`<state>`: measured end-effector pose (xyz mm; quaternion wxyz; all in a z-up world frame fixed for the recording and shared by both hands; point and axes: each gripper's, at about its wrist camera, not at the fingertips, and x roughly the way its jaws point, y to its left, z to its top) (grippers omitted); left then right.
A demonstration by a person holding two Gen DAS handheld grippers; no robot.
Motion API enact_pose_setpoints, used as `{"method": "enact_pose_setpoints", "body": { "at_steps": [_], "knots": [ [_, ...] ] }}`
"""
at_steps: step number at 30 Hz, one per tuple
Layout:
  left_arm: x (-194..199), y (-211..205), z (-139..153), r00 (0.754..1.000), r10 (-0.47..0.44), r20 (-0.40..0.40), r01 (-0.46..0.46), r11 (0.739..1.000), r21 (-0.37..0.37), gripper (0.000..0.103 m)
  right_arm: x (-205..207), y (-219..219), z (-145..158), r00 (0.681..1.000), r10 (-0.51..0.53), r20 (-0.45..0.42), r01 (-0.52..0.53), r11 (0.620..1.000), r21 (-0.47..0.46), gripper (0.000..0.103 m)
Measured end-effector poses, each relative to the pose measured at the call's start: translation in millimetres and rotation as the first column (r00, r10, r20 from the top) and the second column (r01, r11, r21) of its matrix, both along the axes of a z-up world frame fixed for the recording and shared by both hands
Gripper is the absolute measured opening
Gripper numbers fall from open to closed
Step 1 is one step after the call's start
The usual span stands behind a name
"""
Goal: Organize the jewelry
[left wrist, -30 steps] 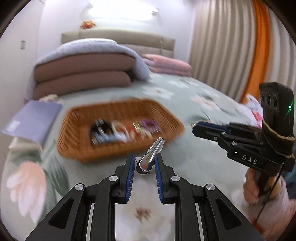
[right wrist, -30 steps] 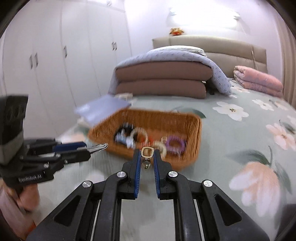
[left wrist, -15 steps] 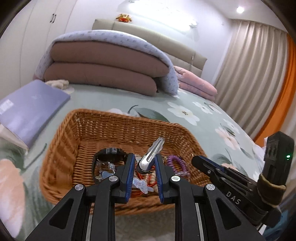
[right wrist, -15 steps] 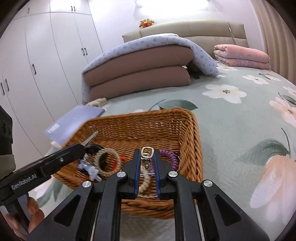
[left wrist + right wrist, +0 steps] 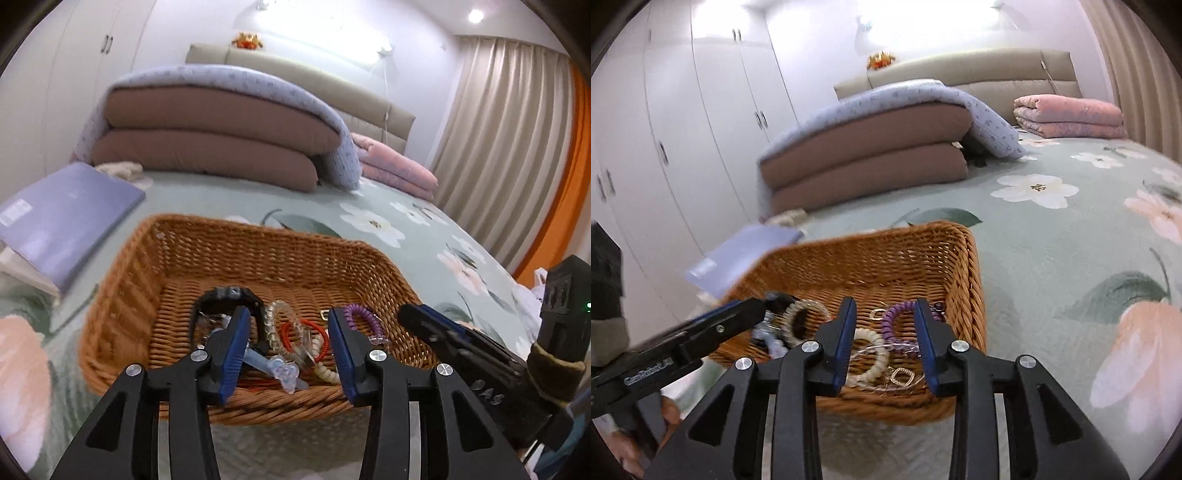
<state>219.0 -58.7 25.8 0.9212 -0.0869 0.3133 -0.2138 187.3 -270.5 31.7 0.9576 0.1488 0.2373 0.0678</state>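
While both claws hang spread and empty above a wicker basket (image 5: pixel 122 295) on a floral-quilted bed (image 5: pixel 1052 266), the jewelry lies heaped at the basket's near side: a purple coil bracelet (image 5: pixel 892 317), a cream coil band (image 5: pixel 873 363), a red bangle (image 5: pixel 295 330), a black watch (image 5: pixel 225 295) and what looks like a gold clasp (image 5: pixel 901 376), blurred. Left claw (image 5: pixel 286 354) and right claw (image 5: pixel 884 347) hover side by side. Folded blankets (image 5: pixel 207 136) sit toward the bed's head, a lavender book (image 5: pixel 62 218) near its left edge.
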Motion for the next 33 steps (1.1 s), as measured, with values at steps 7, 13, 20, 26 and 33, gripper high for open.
{"method": "enact_pose_setpoints", "body": {
  "at_steps": [7, 13, 20, 26, 33],
  "knots": [
    [-56, 9, 19, 0.998, 0.040, 0.039, -0.040, 0.999, 0.011, 0.045, -64, 25, 8, 0.999, 0.029, 0.019, -0.028, 0.997, -0.077, 0.036],
    [-139, 21, 18, 0.992, 0.107, 0.072, -0.112, 0.992, 0.060, 0.058, -142, 39, 11, 0.998, 0.010, 0.066, -0.004, 0.997, -0.082, 0.071],
    [-216, 49, 7, 0.953, 0.251, 0.171, -0.273, 0.955, 0.118, 0.078, -195, 48, 5, 0.993, -0.061, 0.099, 0.075, 0.986, -0.148, 0.088],
    [-224, 56, -6, 0.949, 0.283, 0.141, -0.301, 0.943, 0.138, 0.078, -197, 59, -3, 0.992, -0.093, 0.084, 0.106, 0.980, -0.169, 0.088],
    [-228, 47, -9, 0.945, 0.282, 0.165, -0.308, 0.937, 0.164, 0.078, -200, 63, -1, 0.988, -0.116, 0.102, 0.135, 0.970, -0.201, 0.090]
  ]
}}
